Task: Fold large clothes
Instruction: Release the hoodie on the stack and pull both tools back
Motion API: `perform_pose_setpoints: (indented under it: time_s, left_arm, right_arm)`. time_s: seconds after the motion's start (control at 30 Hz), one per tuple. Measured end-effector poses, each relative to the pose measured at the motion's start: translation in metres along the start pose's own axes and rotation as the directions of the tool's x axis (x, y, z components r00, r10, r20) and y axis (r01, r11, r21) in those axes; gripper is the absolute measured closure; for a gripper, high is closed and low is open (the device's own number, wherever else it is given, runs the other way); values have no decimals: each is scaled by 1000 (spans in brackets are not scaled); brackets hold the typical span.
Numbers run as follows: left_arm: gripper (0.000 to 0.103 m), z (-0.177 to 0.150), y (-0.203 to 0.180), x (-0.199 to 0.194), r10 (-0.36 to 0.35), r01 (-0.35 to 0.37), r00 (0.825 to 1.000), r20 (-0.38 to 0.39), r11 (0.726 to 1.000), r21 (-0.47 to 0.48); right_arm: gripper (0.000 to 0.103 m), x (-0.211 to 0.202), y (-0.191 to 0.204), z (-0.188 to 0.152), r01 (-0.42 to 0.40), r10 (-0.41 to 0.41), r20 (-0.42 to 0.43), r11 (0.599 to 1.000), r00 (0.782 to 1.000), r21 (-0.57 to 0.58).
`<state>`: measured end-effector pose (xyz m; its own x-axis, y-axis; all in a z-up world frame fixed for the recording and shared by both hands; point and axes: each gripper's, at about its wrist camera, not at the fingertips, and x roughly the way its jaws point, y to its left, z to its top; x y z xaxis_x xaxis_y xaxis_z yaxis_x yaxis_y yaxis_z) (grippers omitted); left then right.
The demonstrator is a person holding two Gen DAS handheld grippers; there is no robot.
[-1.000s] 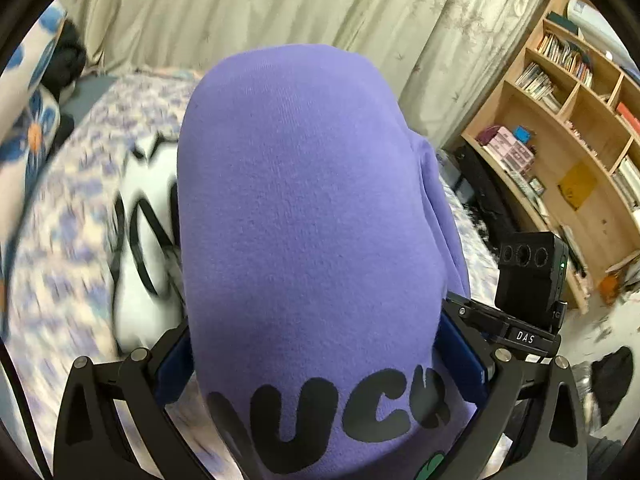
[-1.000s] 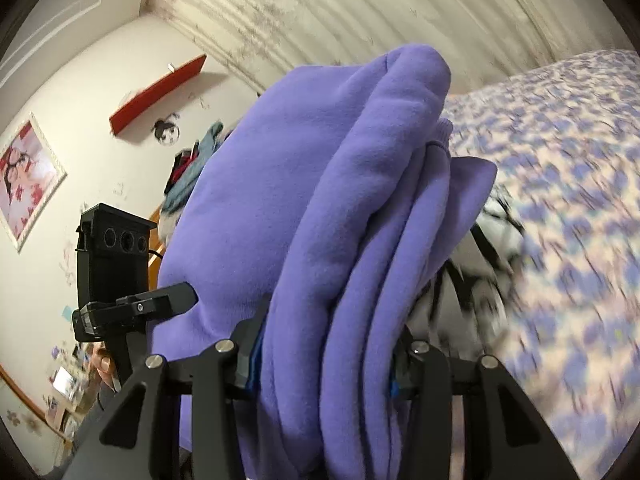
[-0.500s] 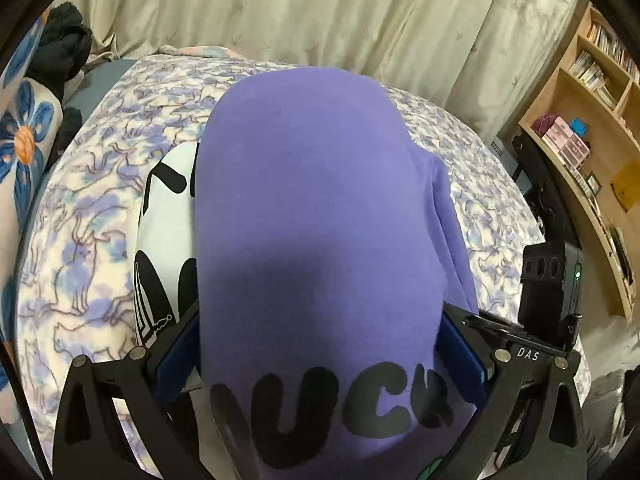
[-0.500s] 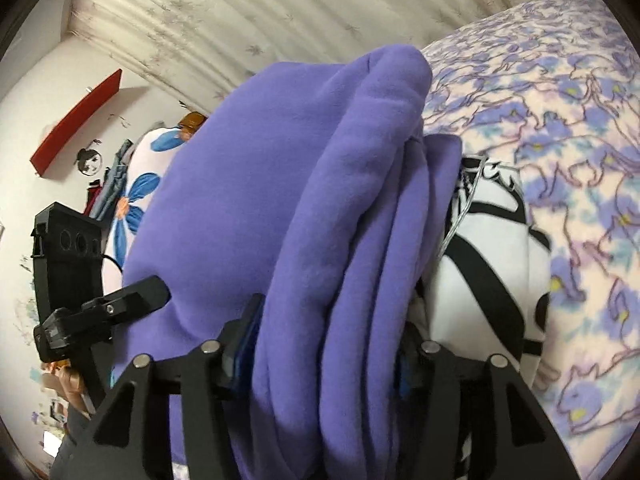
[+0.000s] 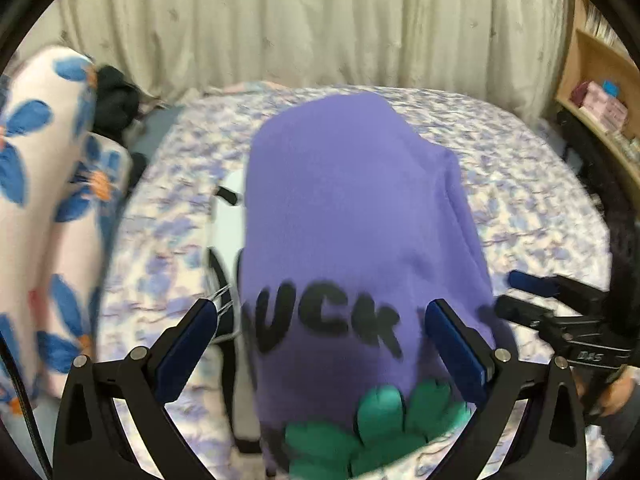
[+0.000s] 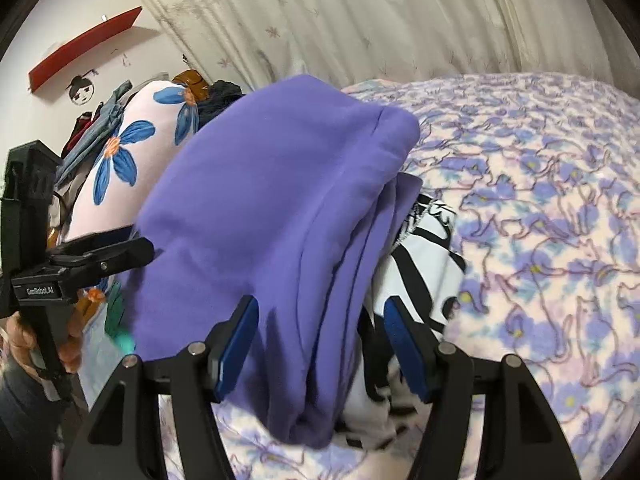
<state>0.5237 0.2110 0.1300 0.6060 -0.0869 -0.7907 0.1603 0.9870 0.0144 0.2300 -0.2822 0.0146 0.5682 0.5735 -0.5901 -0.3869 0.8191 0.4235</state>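
**Purple sweatshirt down on the bed, both sets of jaws spread**

Purple fleece fills the middle of both views: the folded sweatshirt [image 5: 352,216] lies on the flowered bedspread [image 5: 528,184], partly on top of a black-and-white garment [image 6: 424,264] that shows from under one side.

The left gripper [image 5: 320,320] has its blue pads spread to either side of the near end of the bundle. A gap shows at the left pad; the right pad overlaps the cloth's edge in the picture, and the blur hides whether it touches.

The right gripper [image 6: 320,316] has just been opening its jaws, with the stacked folded edges of the sweatshirt between them. The left pad is against or just beside the fleece, and the right pad stands clear, over the striped garment.

The sweatshirt's long axis runs away from both cameras, toward the curtain [image 5: 304,24]. In the left wrist view its black lettering (only "UCK" reads) and green print sit at the near end.

The near end is cut off by the lower edge of the left wrist view, which is smeared by motion blur. A flower-print pillow [image 5: 44,200] stands beside the bed.
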Motion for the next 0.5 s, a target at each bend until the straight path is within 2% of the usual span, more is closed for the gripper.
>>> perform_pose_setpoints:
  time_s: [0.03, 0.27, 0.4, 0.5]
  left_arm:
    - [0, -6, -6, -7, 34, -34, 999, 0, 999, 12]
    - [0, -35, -28, -40, 101, -100, 994, -32, 995, 26]
    - [0, -50, -35, -67, 98, -99, 995, -27, 995, -17]
    - [0, -65, -42, -93, 54, -55, 998, -18, 997, -56]
  right_arm:
    - [38, -6, 0, -4, 0, -1, -4, 1000, 1000, -10]
    - [38, -42, 20, -26, -4, 3, -35, 999, 999, -39]
    - [38, -73, 35, -39, -3, -1, -62, 998, 998, -65]
    - [38, -101, 45, -47, -31, 25, -77, 997, 997, -68]
